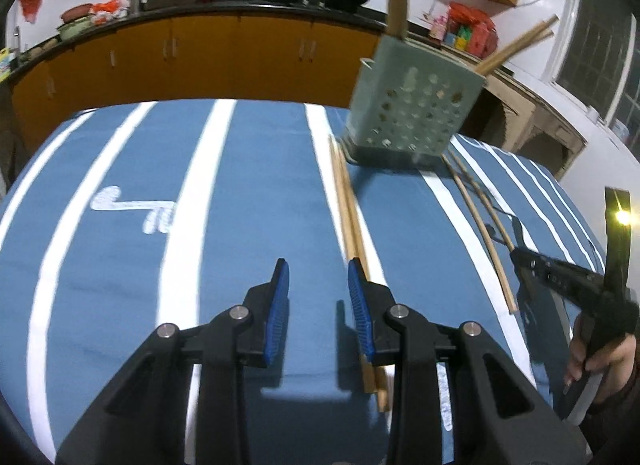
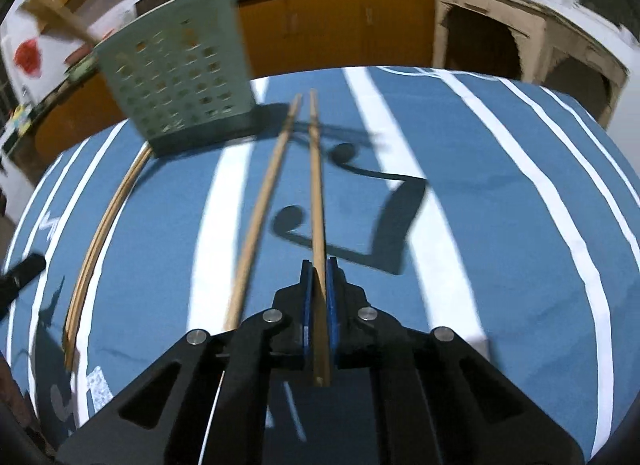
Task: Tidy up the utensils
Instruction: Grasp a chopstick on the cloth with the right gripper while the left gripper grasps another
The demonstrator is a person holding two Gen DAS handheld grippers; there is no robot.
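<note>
A green perforated utensil holder (image 1: 412, 113) stands on the blue striped cloth with wooden chopsticks (image 1: 516, 45) sticking out of its top; it also shows in the right wrist view (image 2: 180, 77). My left gripper (image 1: 318, 277) is open and empty, just left of a pair of chopsticks (image 1: 348, 209) lying on the cloth. My right gripper (image 2: 319, 269) is shut on one chopstick (image 2: 316, 185), which points at the holder. A second chopstick (image 2: 260, 209) lies beside it on the cloth. The right gripper also shows in the left wrist view (image 1: 520, 257).
Another chopstick pair (image 2: 100, 233) lies curved along the left of the cloth. Behind the table (image 1: 120, 169) runs an orange cabinet counter (image 1: 200, 49) with woks and pots. A cardboard box (image 2: 500, 37) stands at the back right.
</note>
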